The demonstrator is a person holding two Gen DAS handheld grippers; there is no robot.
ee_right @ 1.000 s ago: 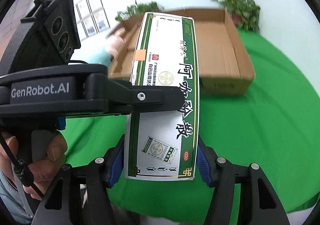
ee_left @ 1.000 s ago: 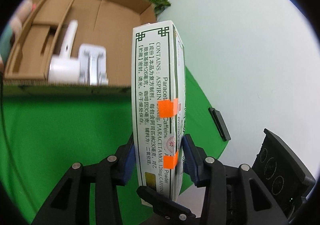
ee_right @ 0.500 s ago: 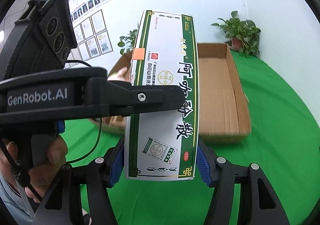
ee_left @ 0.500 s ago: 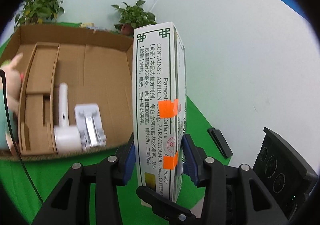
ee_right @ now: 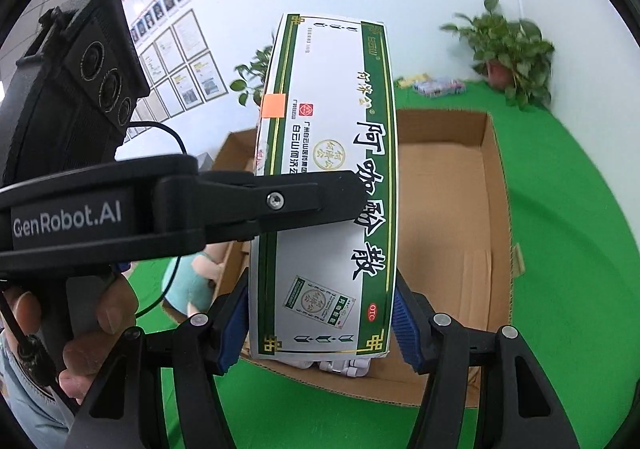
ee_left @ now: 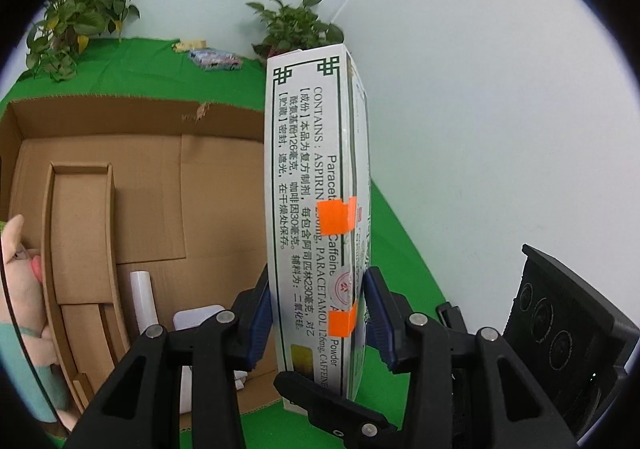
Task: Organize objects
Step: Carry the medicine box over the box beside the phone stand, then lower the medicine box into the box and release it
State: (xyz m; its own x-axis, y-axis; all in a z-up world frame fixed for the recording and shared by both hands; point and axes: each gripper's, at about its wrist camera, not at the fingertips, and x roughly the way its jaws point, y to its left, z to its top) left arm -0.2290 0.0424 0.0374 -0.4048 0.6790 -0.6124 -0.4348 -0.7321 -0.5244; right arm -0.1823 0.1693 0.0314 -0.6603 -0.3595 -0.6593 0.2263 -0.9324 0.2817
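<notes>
Both tools clamp the medicine box point(ee_left: 316, 209) above the cardboard box point(ee_left: 152, 189): left tool point(ee_left: 318, 313) across its narrow edges, right tool point(ee_right: 320, 313) across its broad face. It looks light, stiff, crushable; grip its lower end.

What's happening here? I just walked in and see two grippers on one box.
A person is holding a white-and-green medicine box with both handheld grippers at once. The left gripper clamps its narrow sides, and the right gripper clamps across its wide printed face, jaws closed on it. The box is held upright in the air over an open cardboard box on the green cloth. Inside the cardboard box lie some white items, with a plush toy at its left edge.
</notes>
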